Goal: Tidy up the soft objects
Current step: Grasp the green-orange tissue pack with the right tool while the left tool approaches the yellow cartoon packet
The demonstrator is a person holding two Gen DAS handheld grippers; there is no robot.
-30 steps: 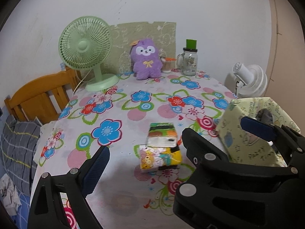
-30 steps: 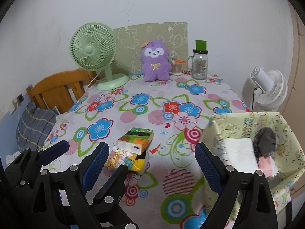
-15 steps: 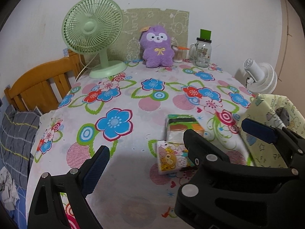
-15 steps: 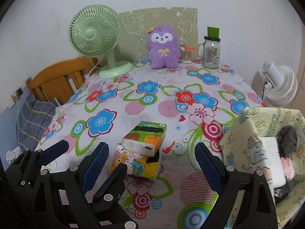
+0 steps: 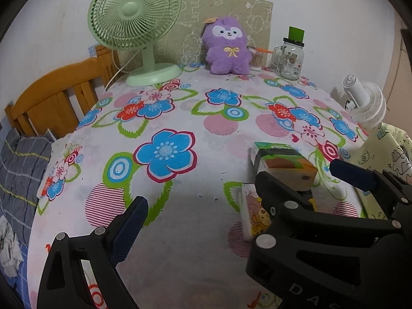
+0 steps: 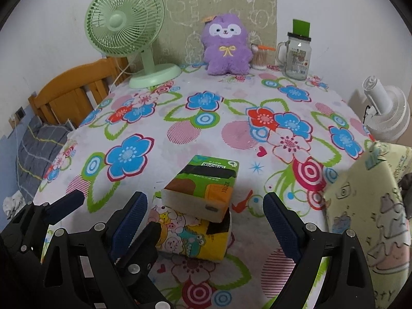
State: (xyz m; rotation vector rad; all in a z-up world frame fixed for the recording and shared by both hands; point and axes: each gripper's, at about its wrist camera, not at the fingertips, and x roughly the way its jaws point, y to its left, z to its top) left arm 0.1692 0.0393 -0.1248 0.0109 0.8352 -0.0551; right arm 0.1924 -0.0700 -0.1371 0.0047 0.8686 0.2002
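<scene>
Two soft tissue packs lie stacked on the floral table: a green-orange pack [image 6: 203, 188] on a yellow cartoon pack [image 6: 190, 234]. They also show in the left wrist view, the green-orange pack [image 5: 283, 163] over the yellow pack [image 5: 253, 212]. My right gripper [image 6: 206, 221] is open, its fingers on either side of the stack. My left gripper [image 5: 200, 198] is open and empty, left of the stack; the right gripper's fingers [image 5: 273, 193] cross its view. A purple plush [image 6: 226, 49] sits at the table's back.
A pale yellow fabric bin [image 6: 370, 206] with cloth items stands at the right edge. A green desk fan [image 6: 128, 28], a glass jar mug [image 6: 296, 56] and a cotton-swab cup [image 6: 260, 56] stand at the back. A wooden chair [image 6: 74, 95] is left, a white fan [image 6: 386, 113] right.
Both grippers have moved forward and lower toward the tissue stack; it now lies between my right gripper's open fingers. Nothing was taken hold of.
</scene>
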